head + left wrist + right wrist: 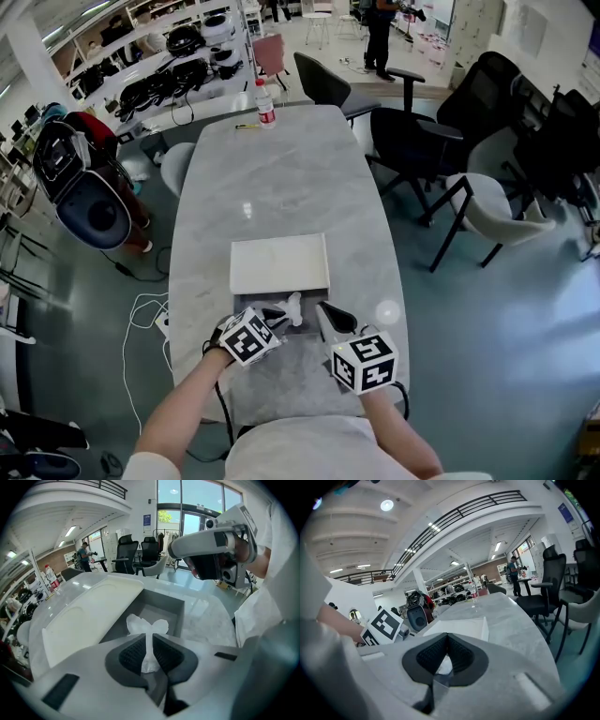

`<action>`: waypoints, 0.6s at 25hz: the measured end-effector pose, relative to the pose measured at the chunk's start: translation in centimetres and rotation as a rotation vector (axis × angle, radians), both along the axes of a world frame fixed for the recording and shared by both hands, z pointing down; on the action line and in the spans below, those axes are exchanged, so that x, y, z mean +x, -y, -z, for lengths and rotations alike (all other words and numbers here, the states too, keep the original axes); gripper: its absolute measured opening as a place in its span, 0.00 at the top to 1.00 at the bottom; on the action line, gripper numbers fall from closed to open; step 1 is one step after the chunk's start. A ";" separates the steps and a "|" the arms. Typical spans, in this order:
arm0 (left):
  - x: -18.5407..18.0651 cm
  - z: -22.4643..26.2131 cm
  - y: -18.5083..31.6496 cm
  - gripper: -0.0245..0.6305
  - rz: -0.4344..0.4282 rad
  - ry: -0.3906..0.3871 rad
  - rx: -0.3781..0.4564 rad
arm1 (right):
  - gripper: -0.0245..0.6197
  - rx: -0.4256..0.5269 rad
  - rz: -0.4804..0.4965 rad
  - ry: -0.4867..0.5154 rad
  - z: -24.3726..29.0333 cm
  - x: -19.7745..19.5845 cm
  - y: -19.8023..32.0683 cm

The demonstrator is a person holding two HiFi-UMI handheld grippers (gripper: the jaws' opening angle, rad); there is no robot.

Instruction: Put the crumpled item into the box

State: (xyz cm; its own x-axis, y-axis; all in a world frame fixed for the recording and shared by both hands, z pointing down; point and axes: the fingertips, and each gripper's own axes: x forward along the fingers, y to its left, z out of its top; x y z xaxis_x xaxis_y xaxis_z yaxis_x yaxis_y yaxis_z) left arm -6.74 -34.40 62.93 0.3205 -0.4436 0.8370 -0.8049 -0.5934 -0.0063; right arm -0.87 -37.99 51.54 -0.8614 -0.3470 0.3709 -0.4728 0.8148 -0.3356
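A white crumpled paper [146, 624] is pinched in my left gripper [148, 644], which is shut on it. The paper hangs over the open grey box [161, 611], just above its inside. In the head view the left gripper [286, 314] and the paper [293, 307] sit at the box's far edge, and the grey box [300, 370] lies at the near end of the table. My right gripper [323, 309] hovers beside the left one with its jaws shut and nothing seen between them. In its own view the right gripper [446, 641] points along the table.
A flat white lid [279, 264] lies on the marble table [281, 178] just beyond the box. A water bottle [265, 101] stands at the far end. Office chairs [422, 141] line the right side. A black speaker [89, 206] and cables are on the floor at the left.
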 end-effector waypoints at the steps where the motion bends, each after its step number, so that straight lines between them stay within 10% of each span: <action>1: 0.0 0.1 0.0 0.93 0.004 -0.008 -0.001 | 0.95 0.000 -0.004 0.001 0.0 0.0 0.0; 15: -1.6 4.4 -0.8 0.93 0.084 -0.060 0.133 | 0.95 0.024 -0.018 0.022 1.7 -1.7 -1.9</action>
